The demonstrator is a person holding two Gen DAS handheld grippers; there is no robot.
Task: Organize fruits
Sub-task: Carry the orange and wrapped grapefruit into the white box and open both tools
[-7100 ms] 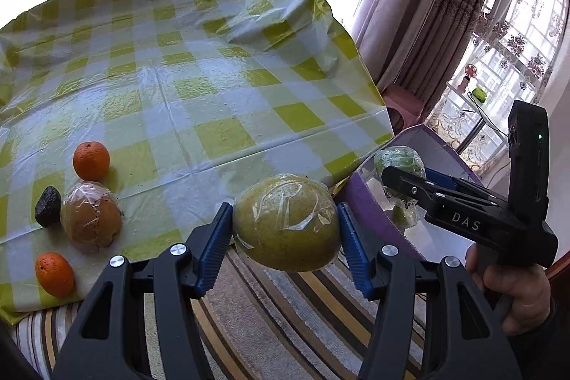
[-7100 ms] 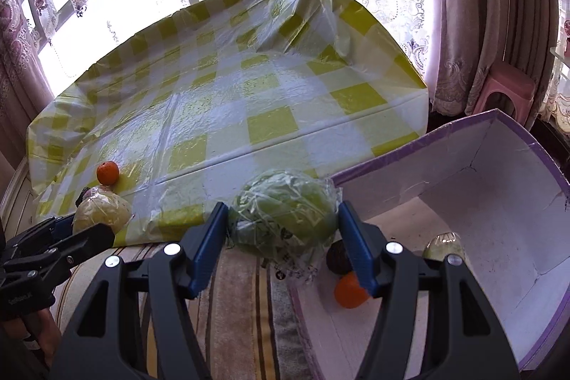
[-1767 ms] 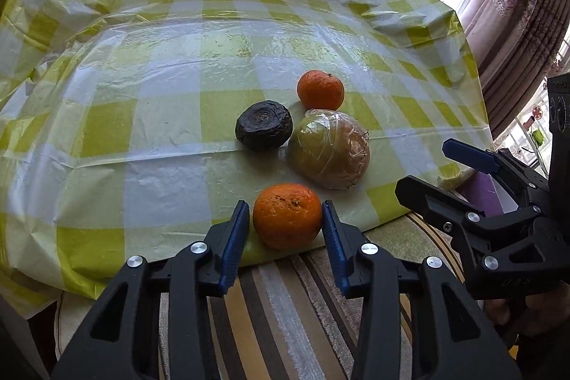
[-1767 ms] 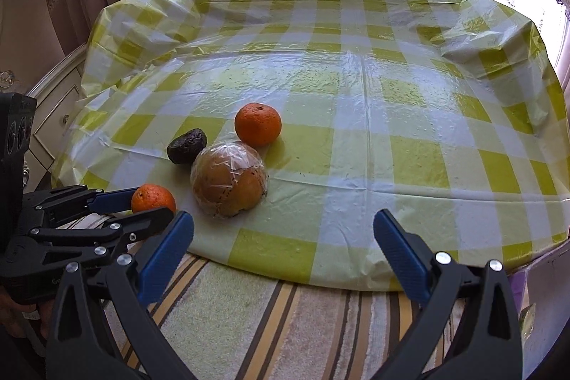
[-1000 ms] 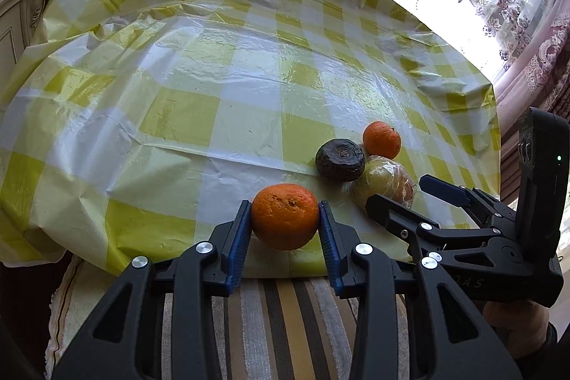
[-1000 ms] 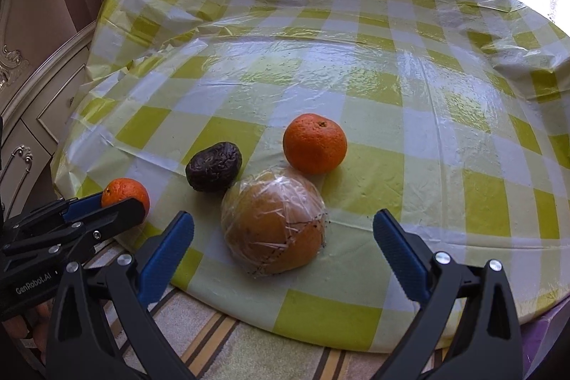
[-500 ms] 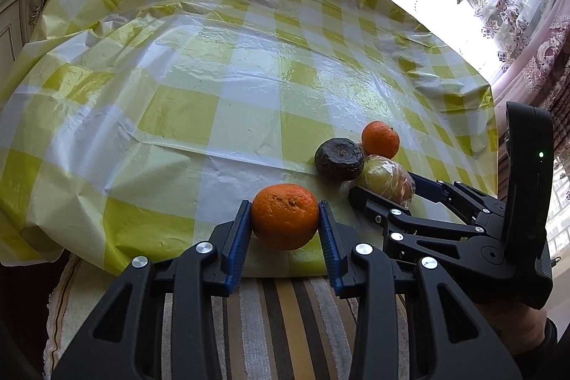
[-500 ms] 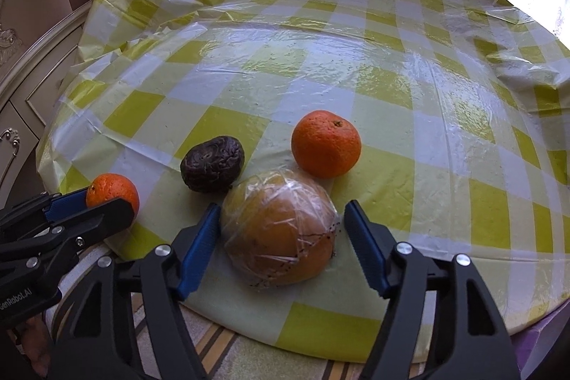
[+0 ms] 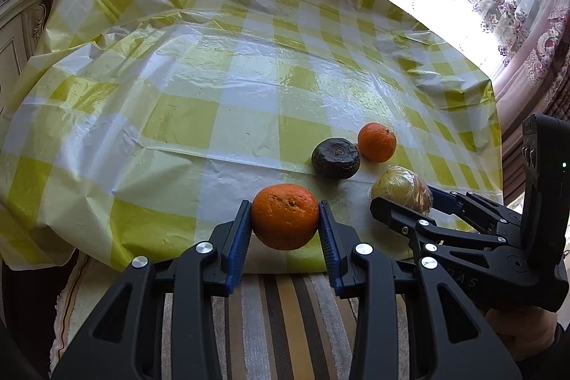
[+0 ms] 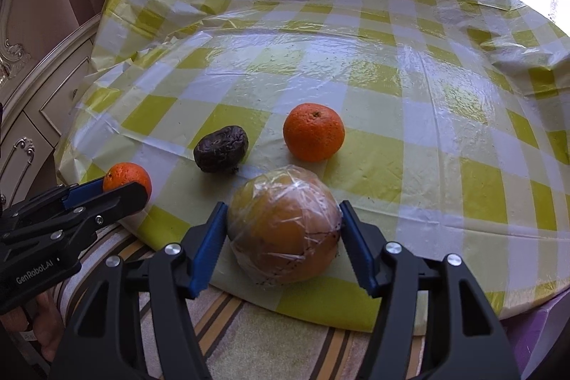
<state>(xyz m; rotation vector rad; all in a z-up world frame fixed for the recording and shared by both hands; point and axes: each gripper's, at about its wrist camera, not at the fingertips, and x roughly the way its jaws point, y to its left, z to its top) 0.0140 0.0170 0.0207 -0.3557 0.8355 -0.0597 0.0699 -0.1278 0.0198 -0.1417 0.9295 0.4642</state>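
Observation:
My left gripper (image 9: pixel 285 219) is shut on a small orange (image 9: pixel 285 215) and holds it just above the table's near edge; the orange also shows in the right wrist view (image 10: pixel 125 178). My right gripper (image 10: pixel 283 230) is shut on a plastic-wrapped round fruit (image 10: pixel 283 230), which rests on the cloth; it also shows in the left wrist view (image 9: pixel 400 188). A second orange (image 10: pixel 314 132) and a dark wrinkled fruit (image 10: pixel 221 148) lie just behind it on the table.
The table carries a yellow and white checked plastic cloth (image 10: pixel 356 66). A striped cushion (image 9: pixel 285 319) lies below its near edge. A cream cabinet (image 10: pixel 39 105) stands at the left. A purple box corner (image 10: pixel 548 319) shows at the lower right.
My right gripper's jaws have closed in onto the wrapped fruit. My left gripper still holds the small orange, raised slightly near the table edge.

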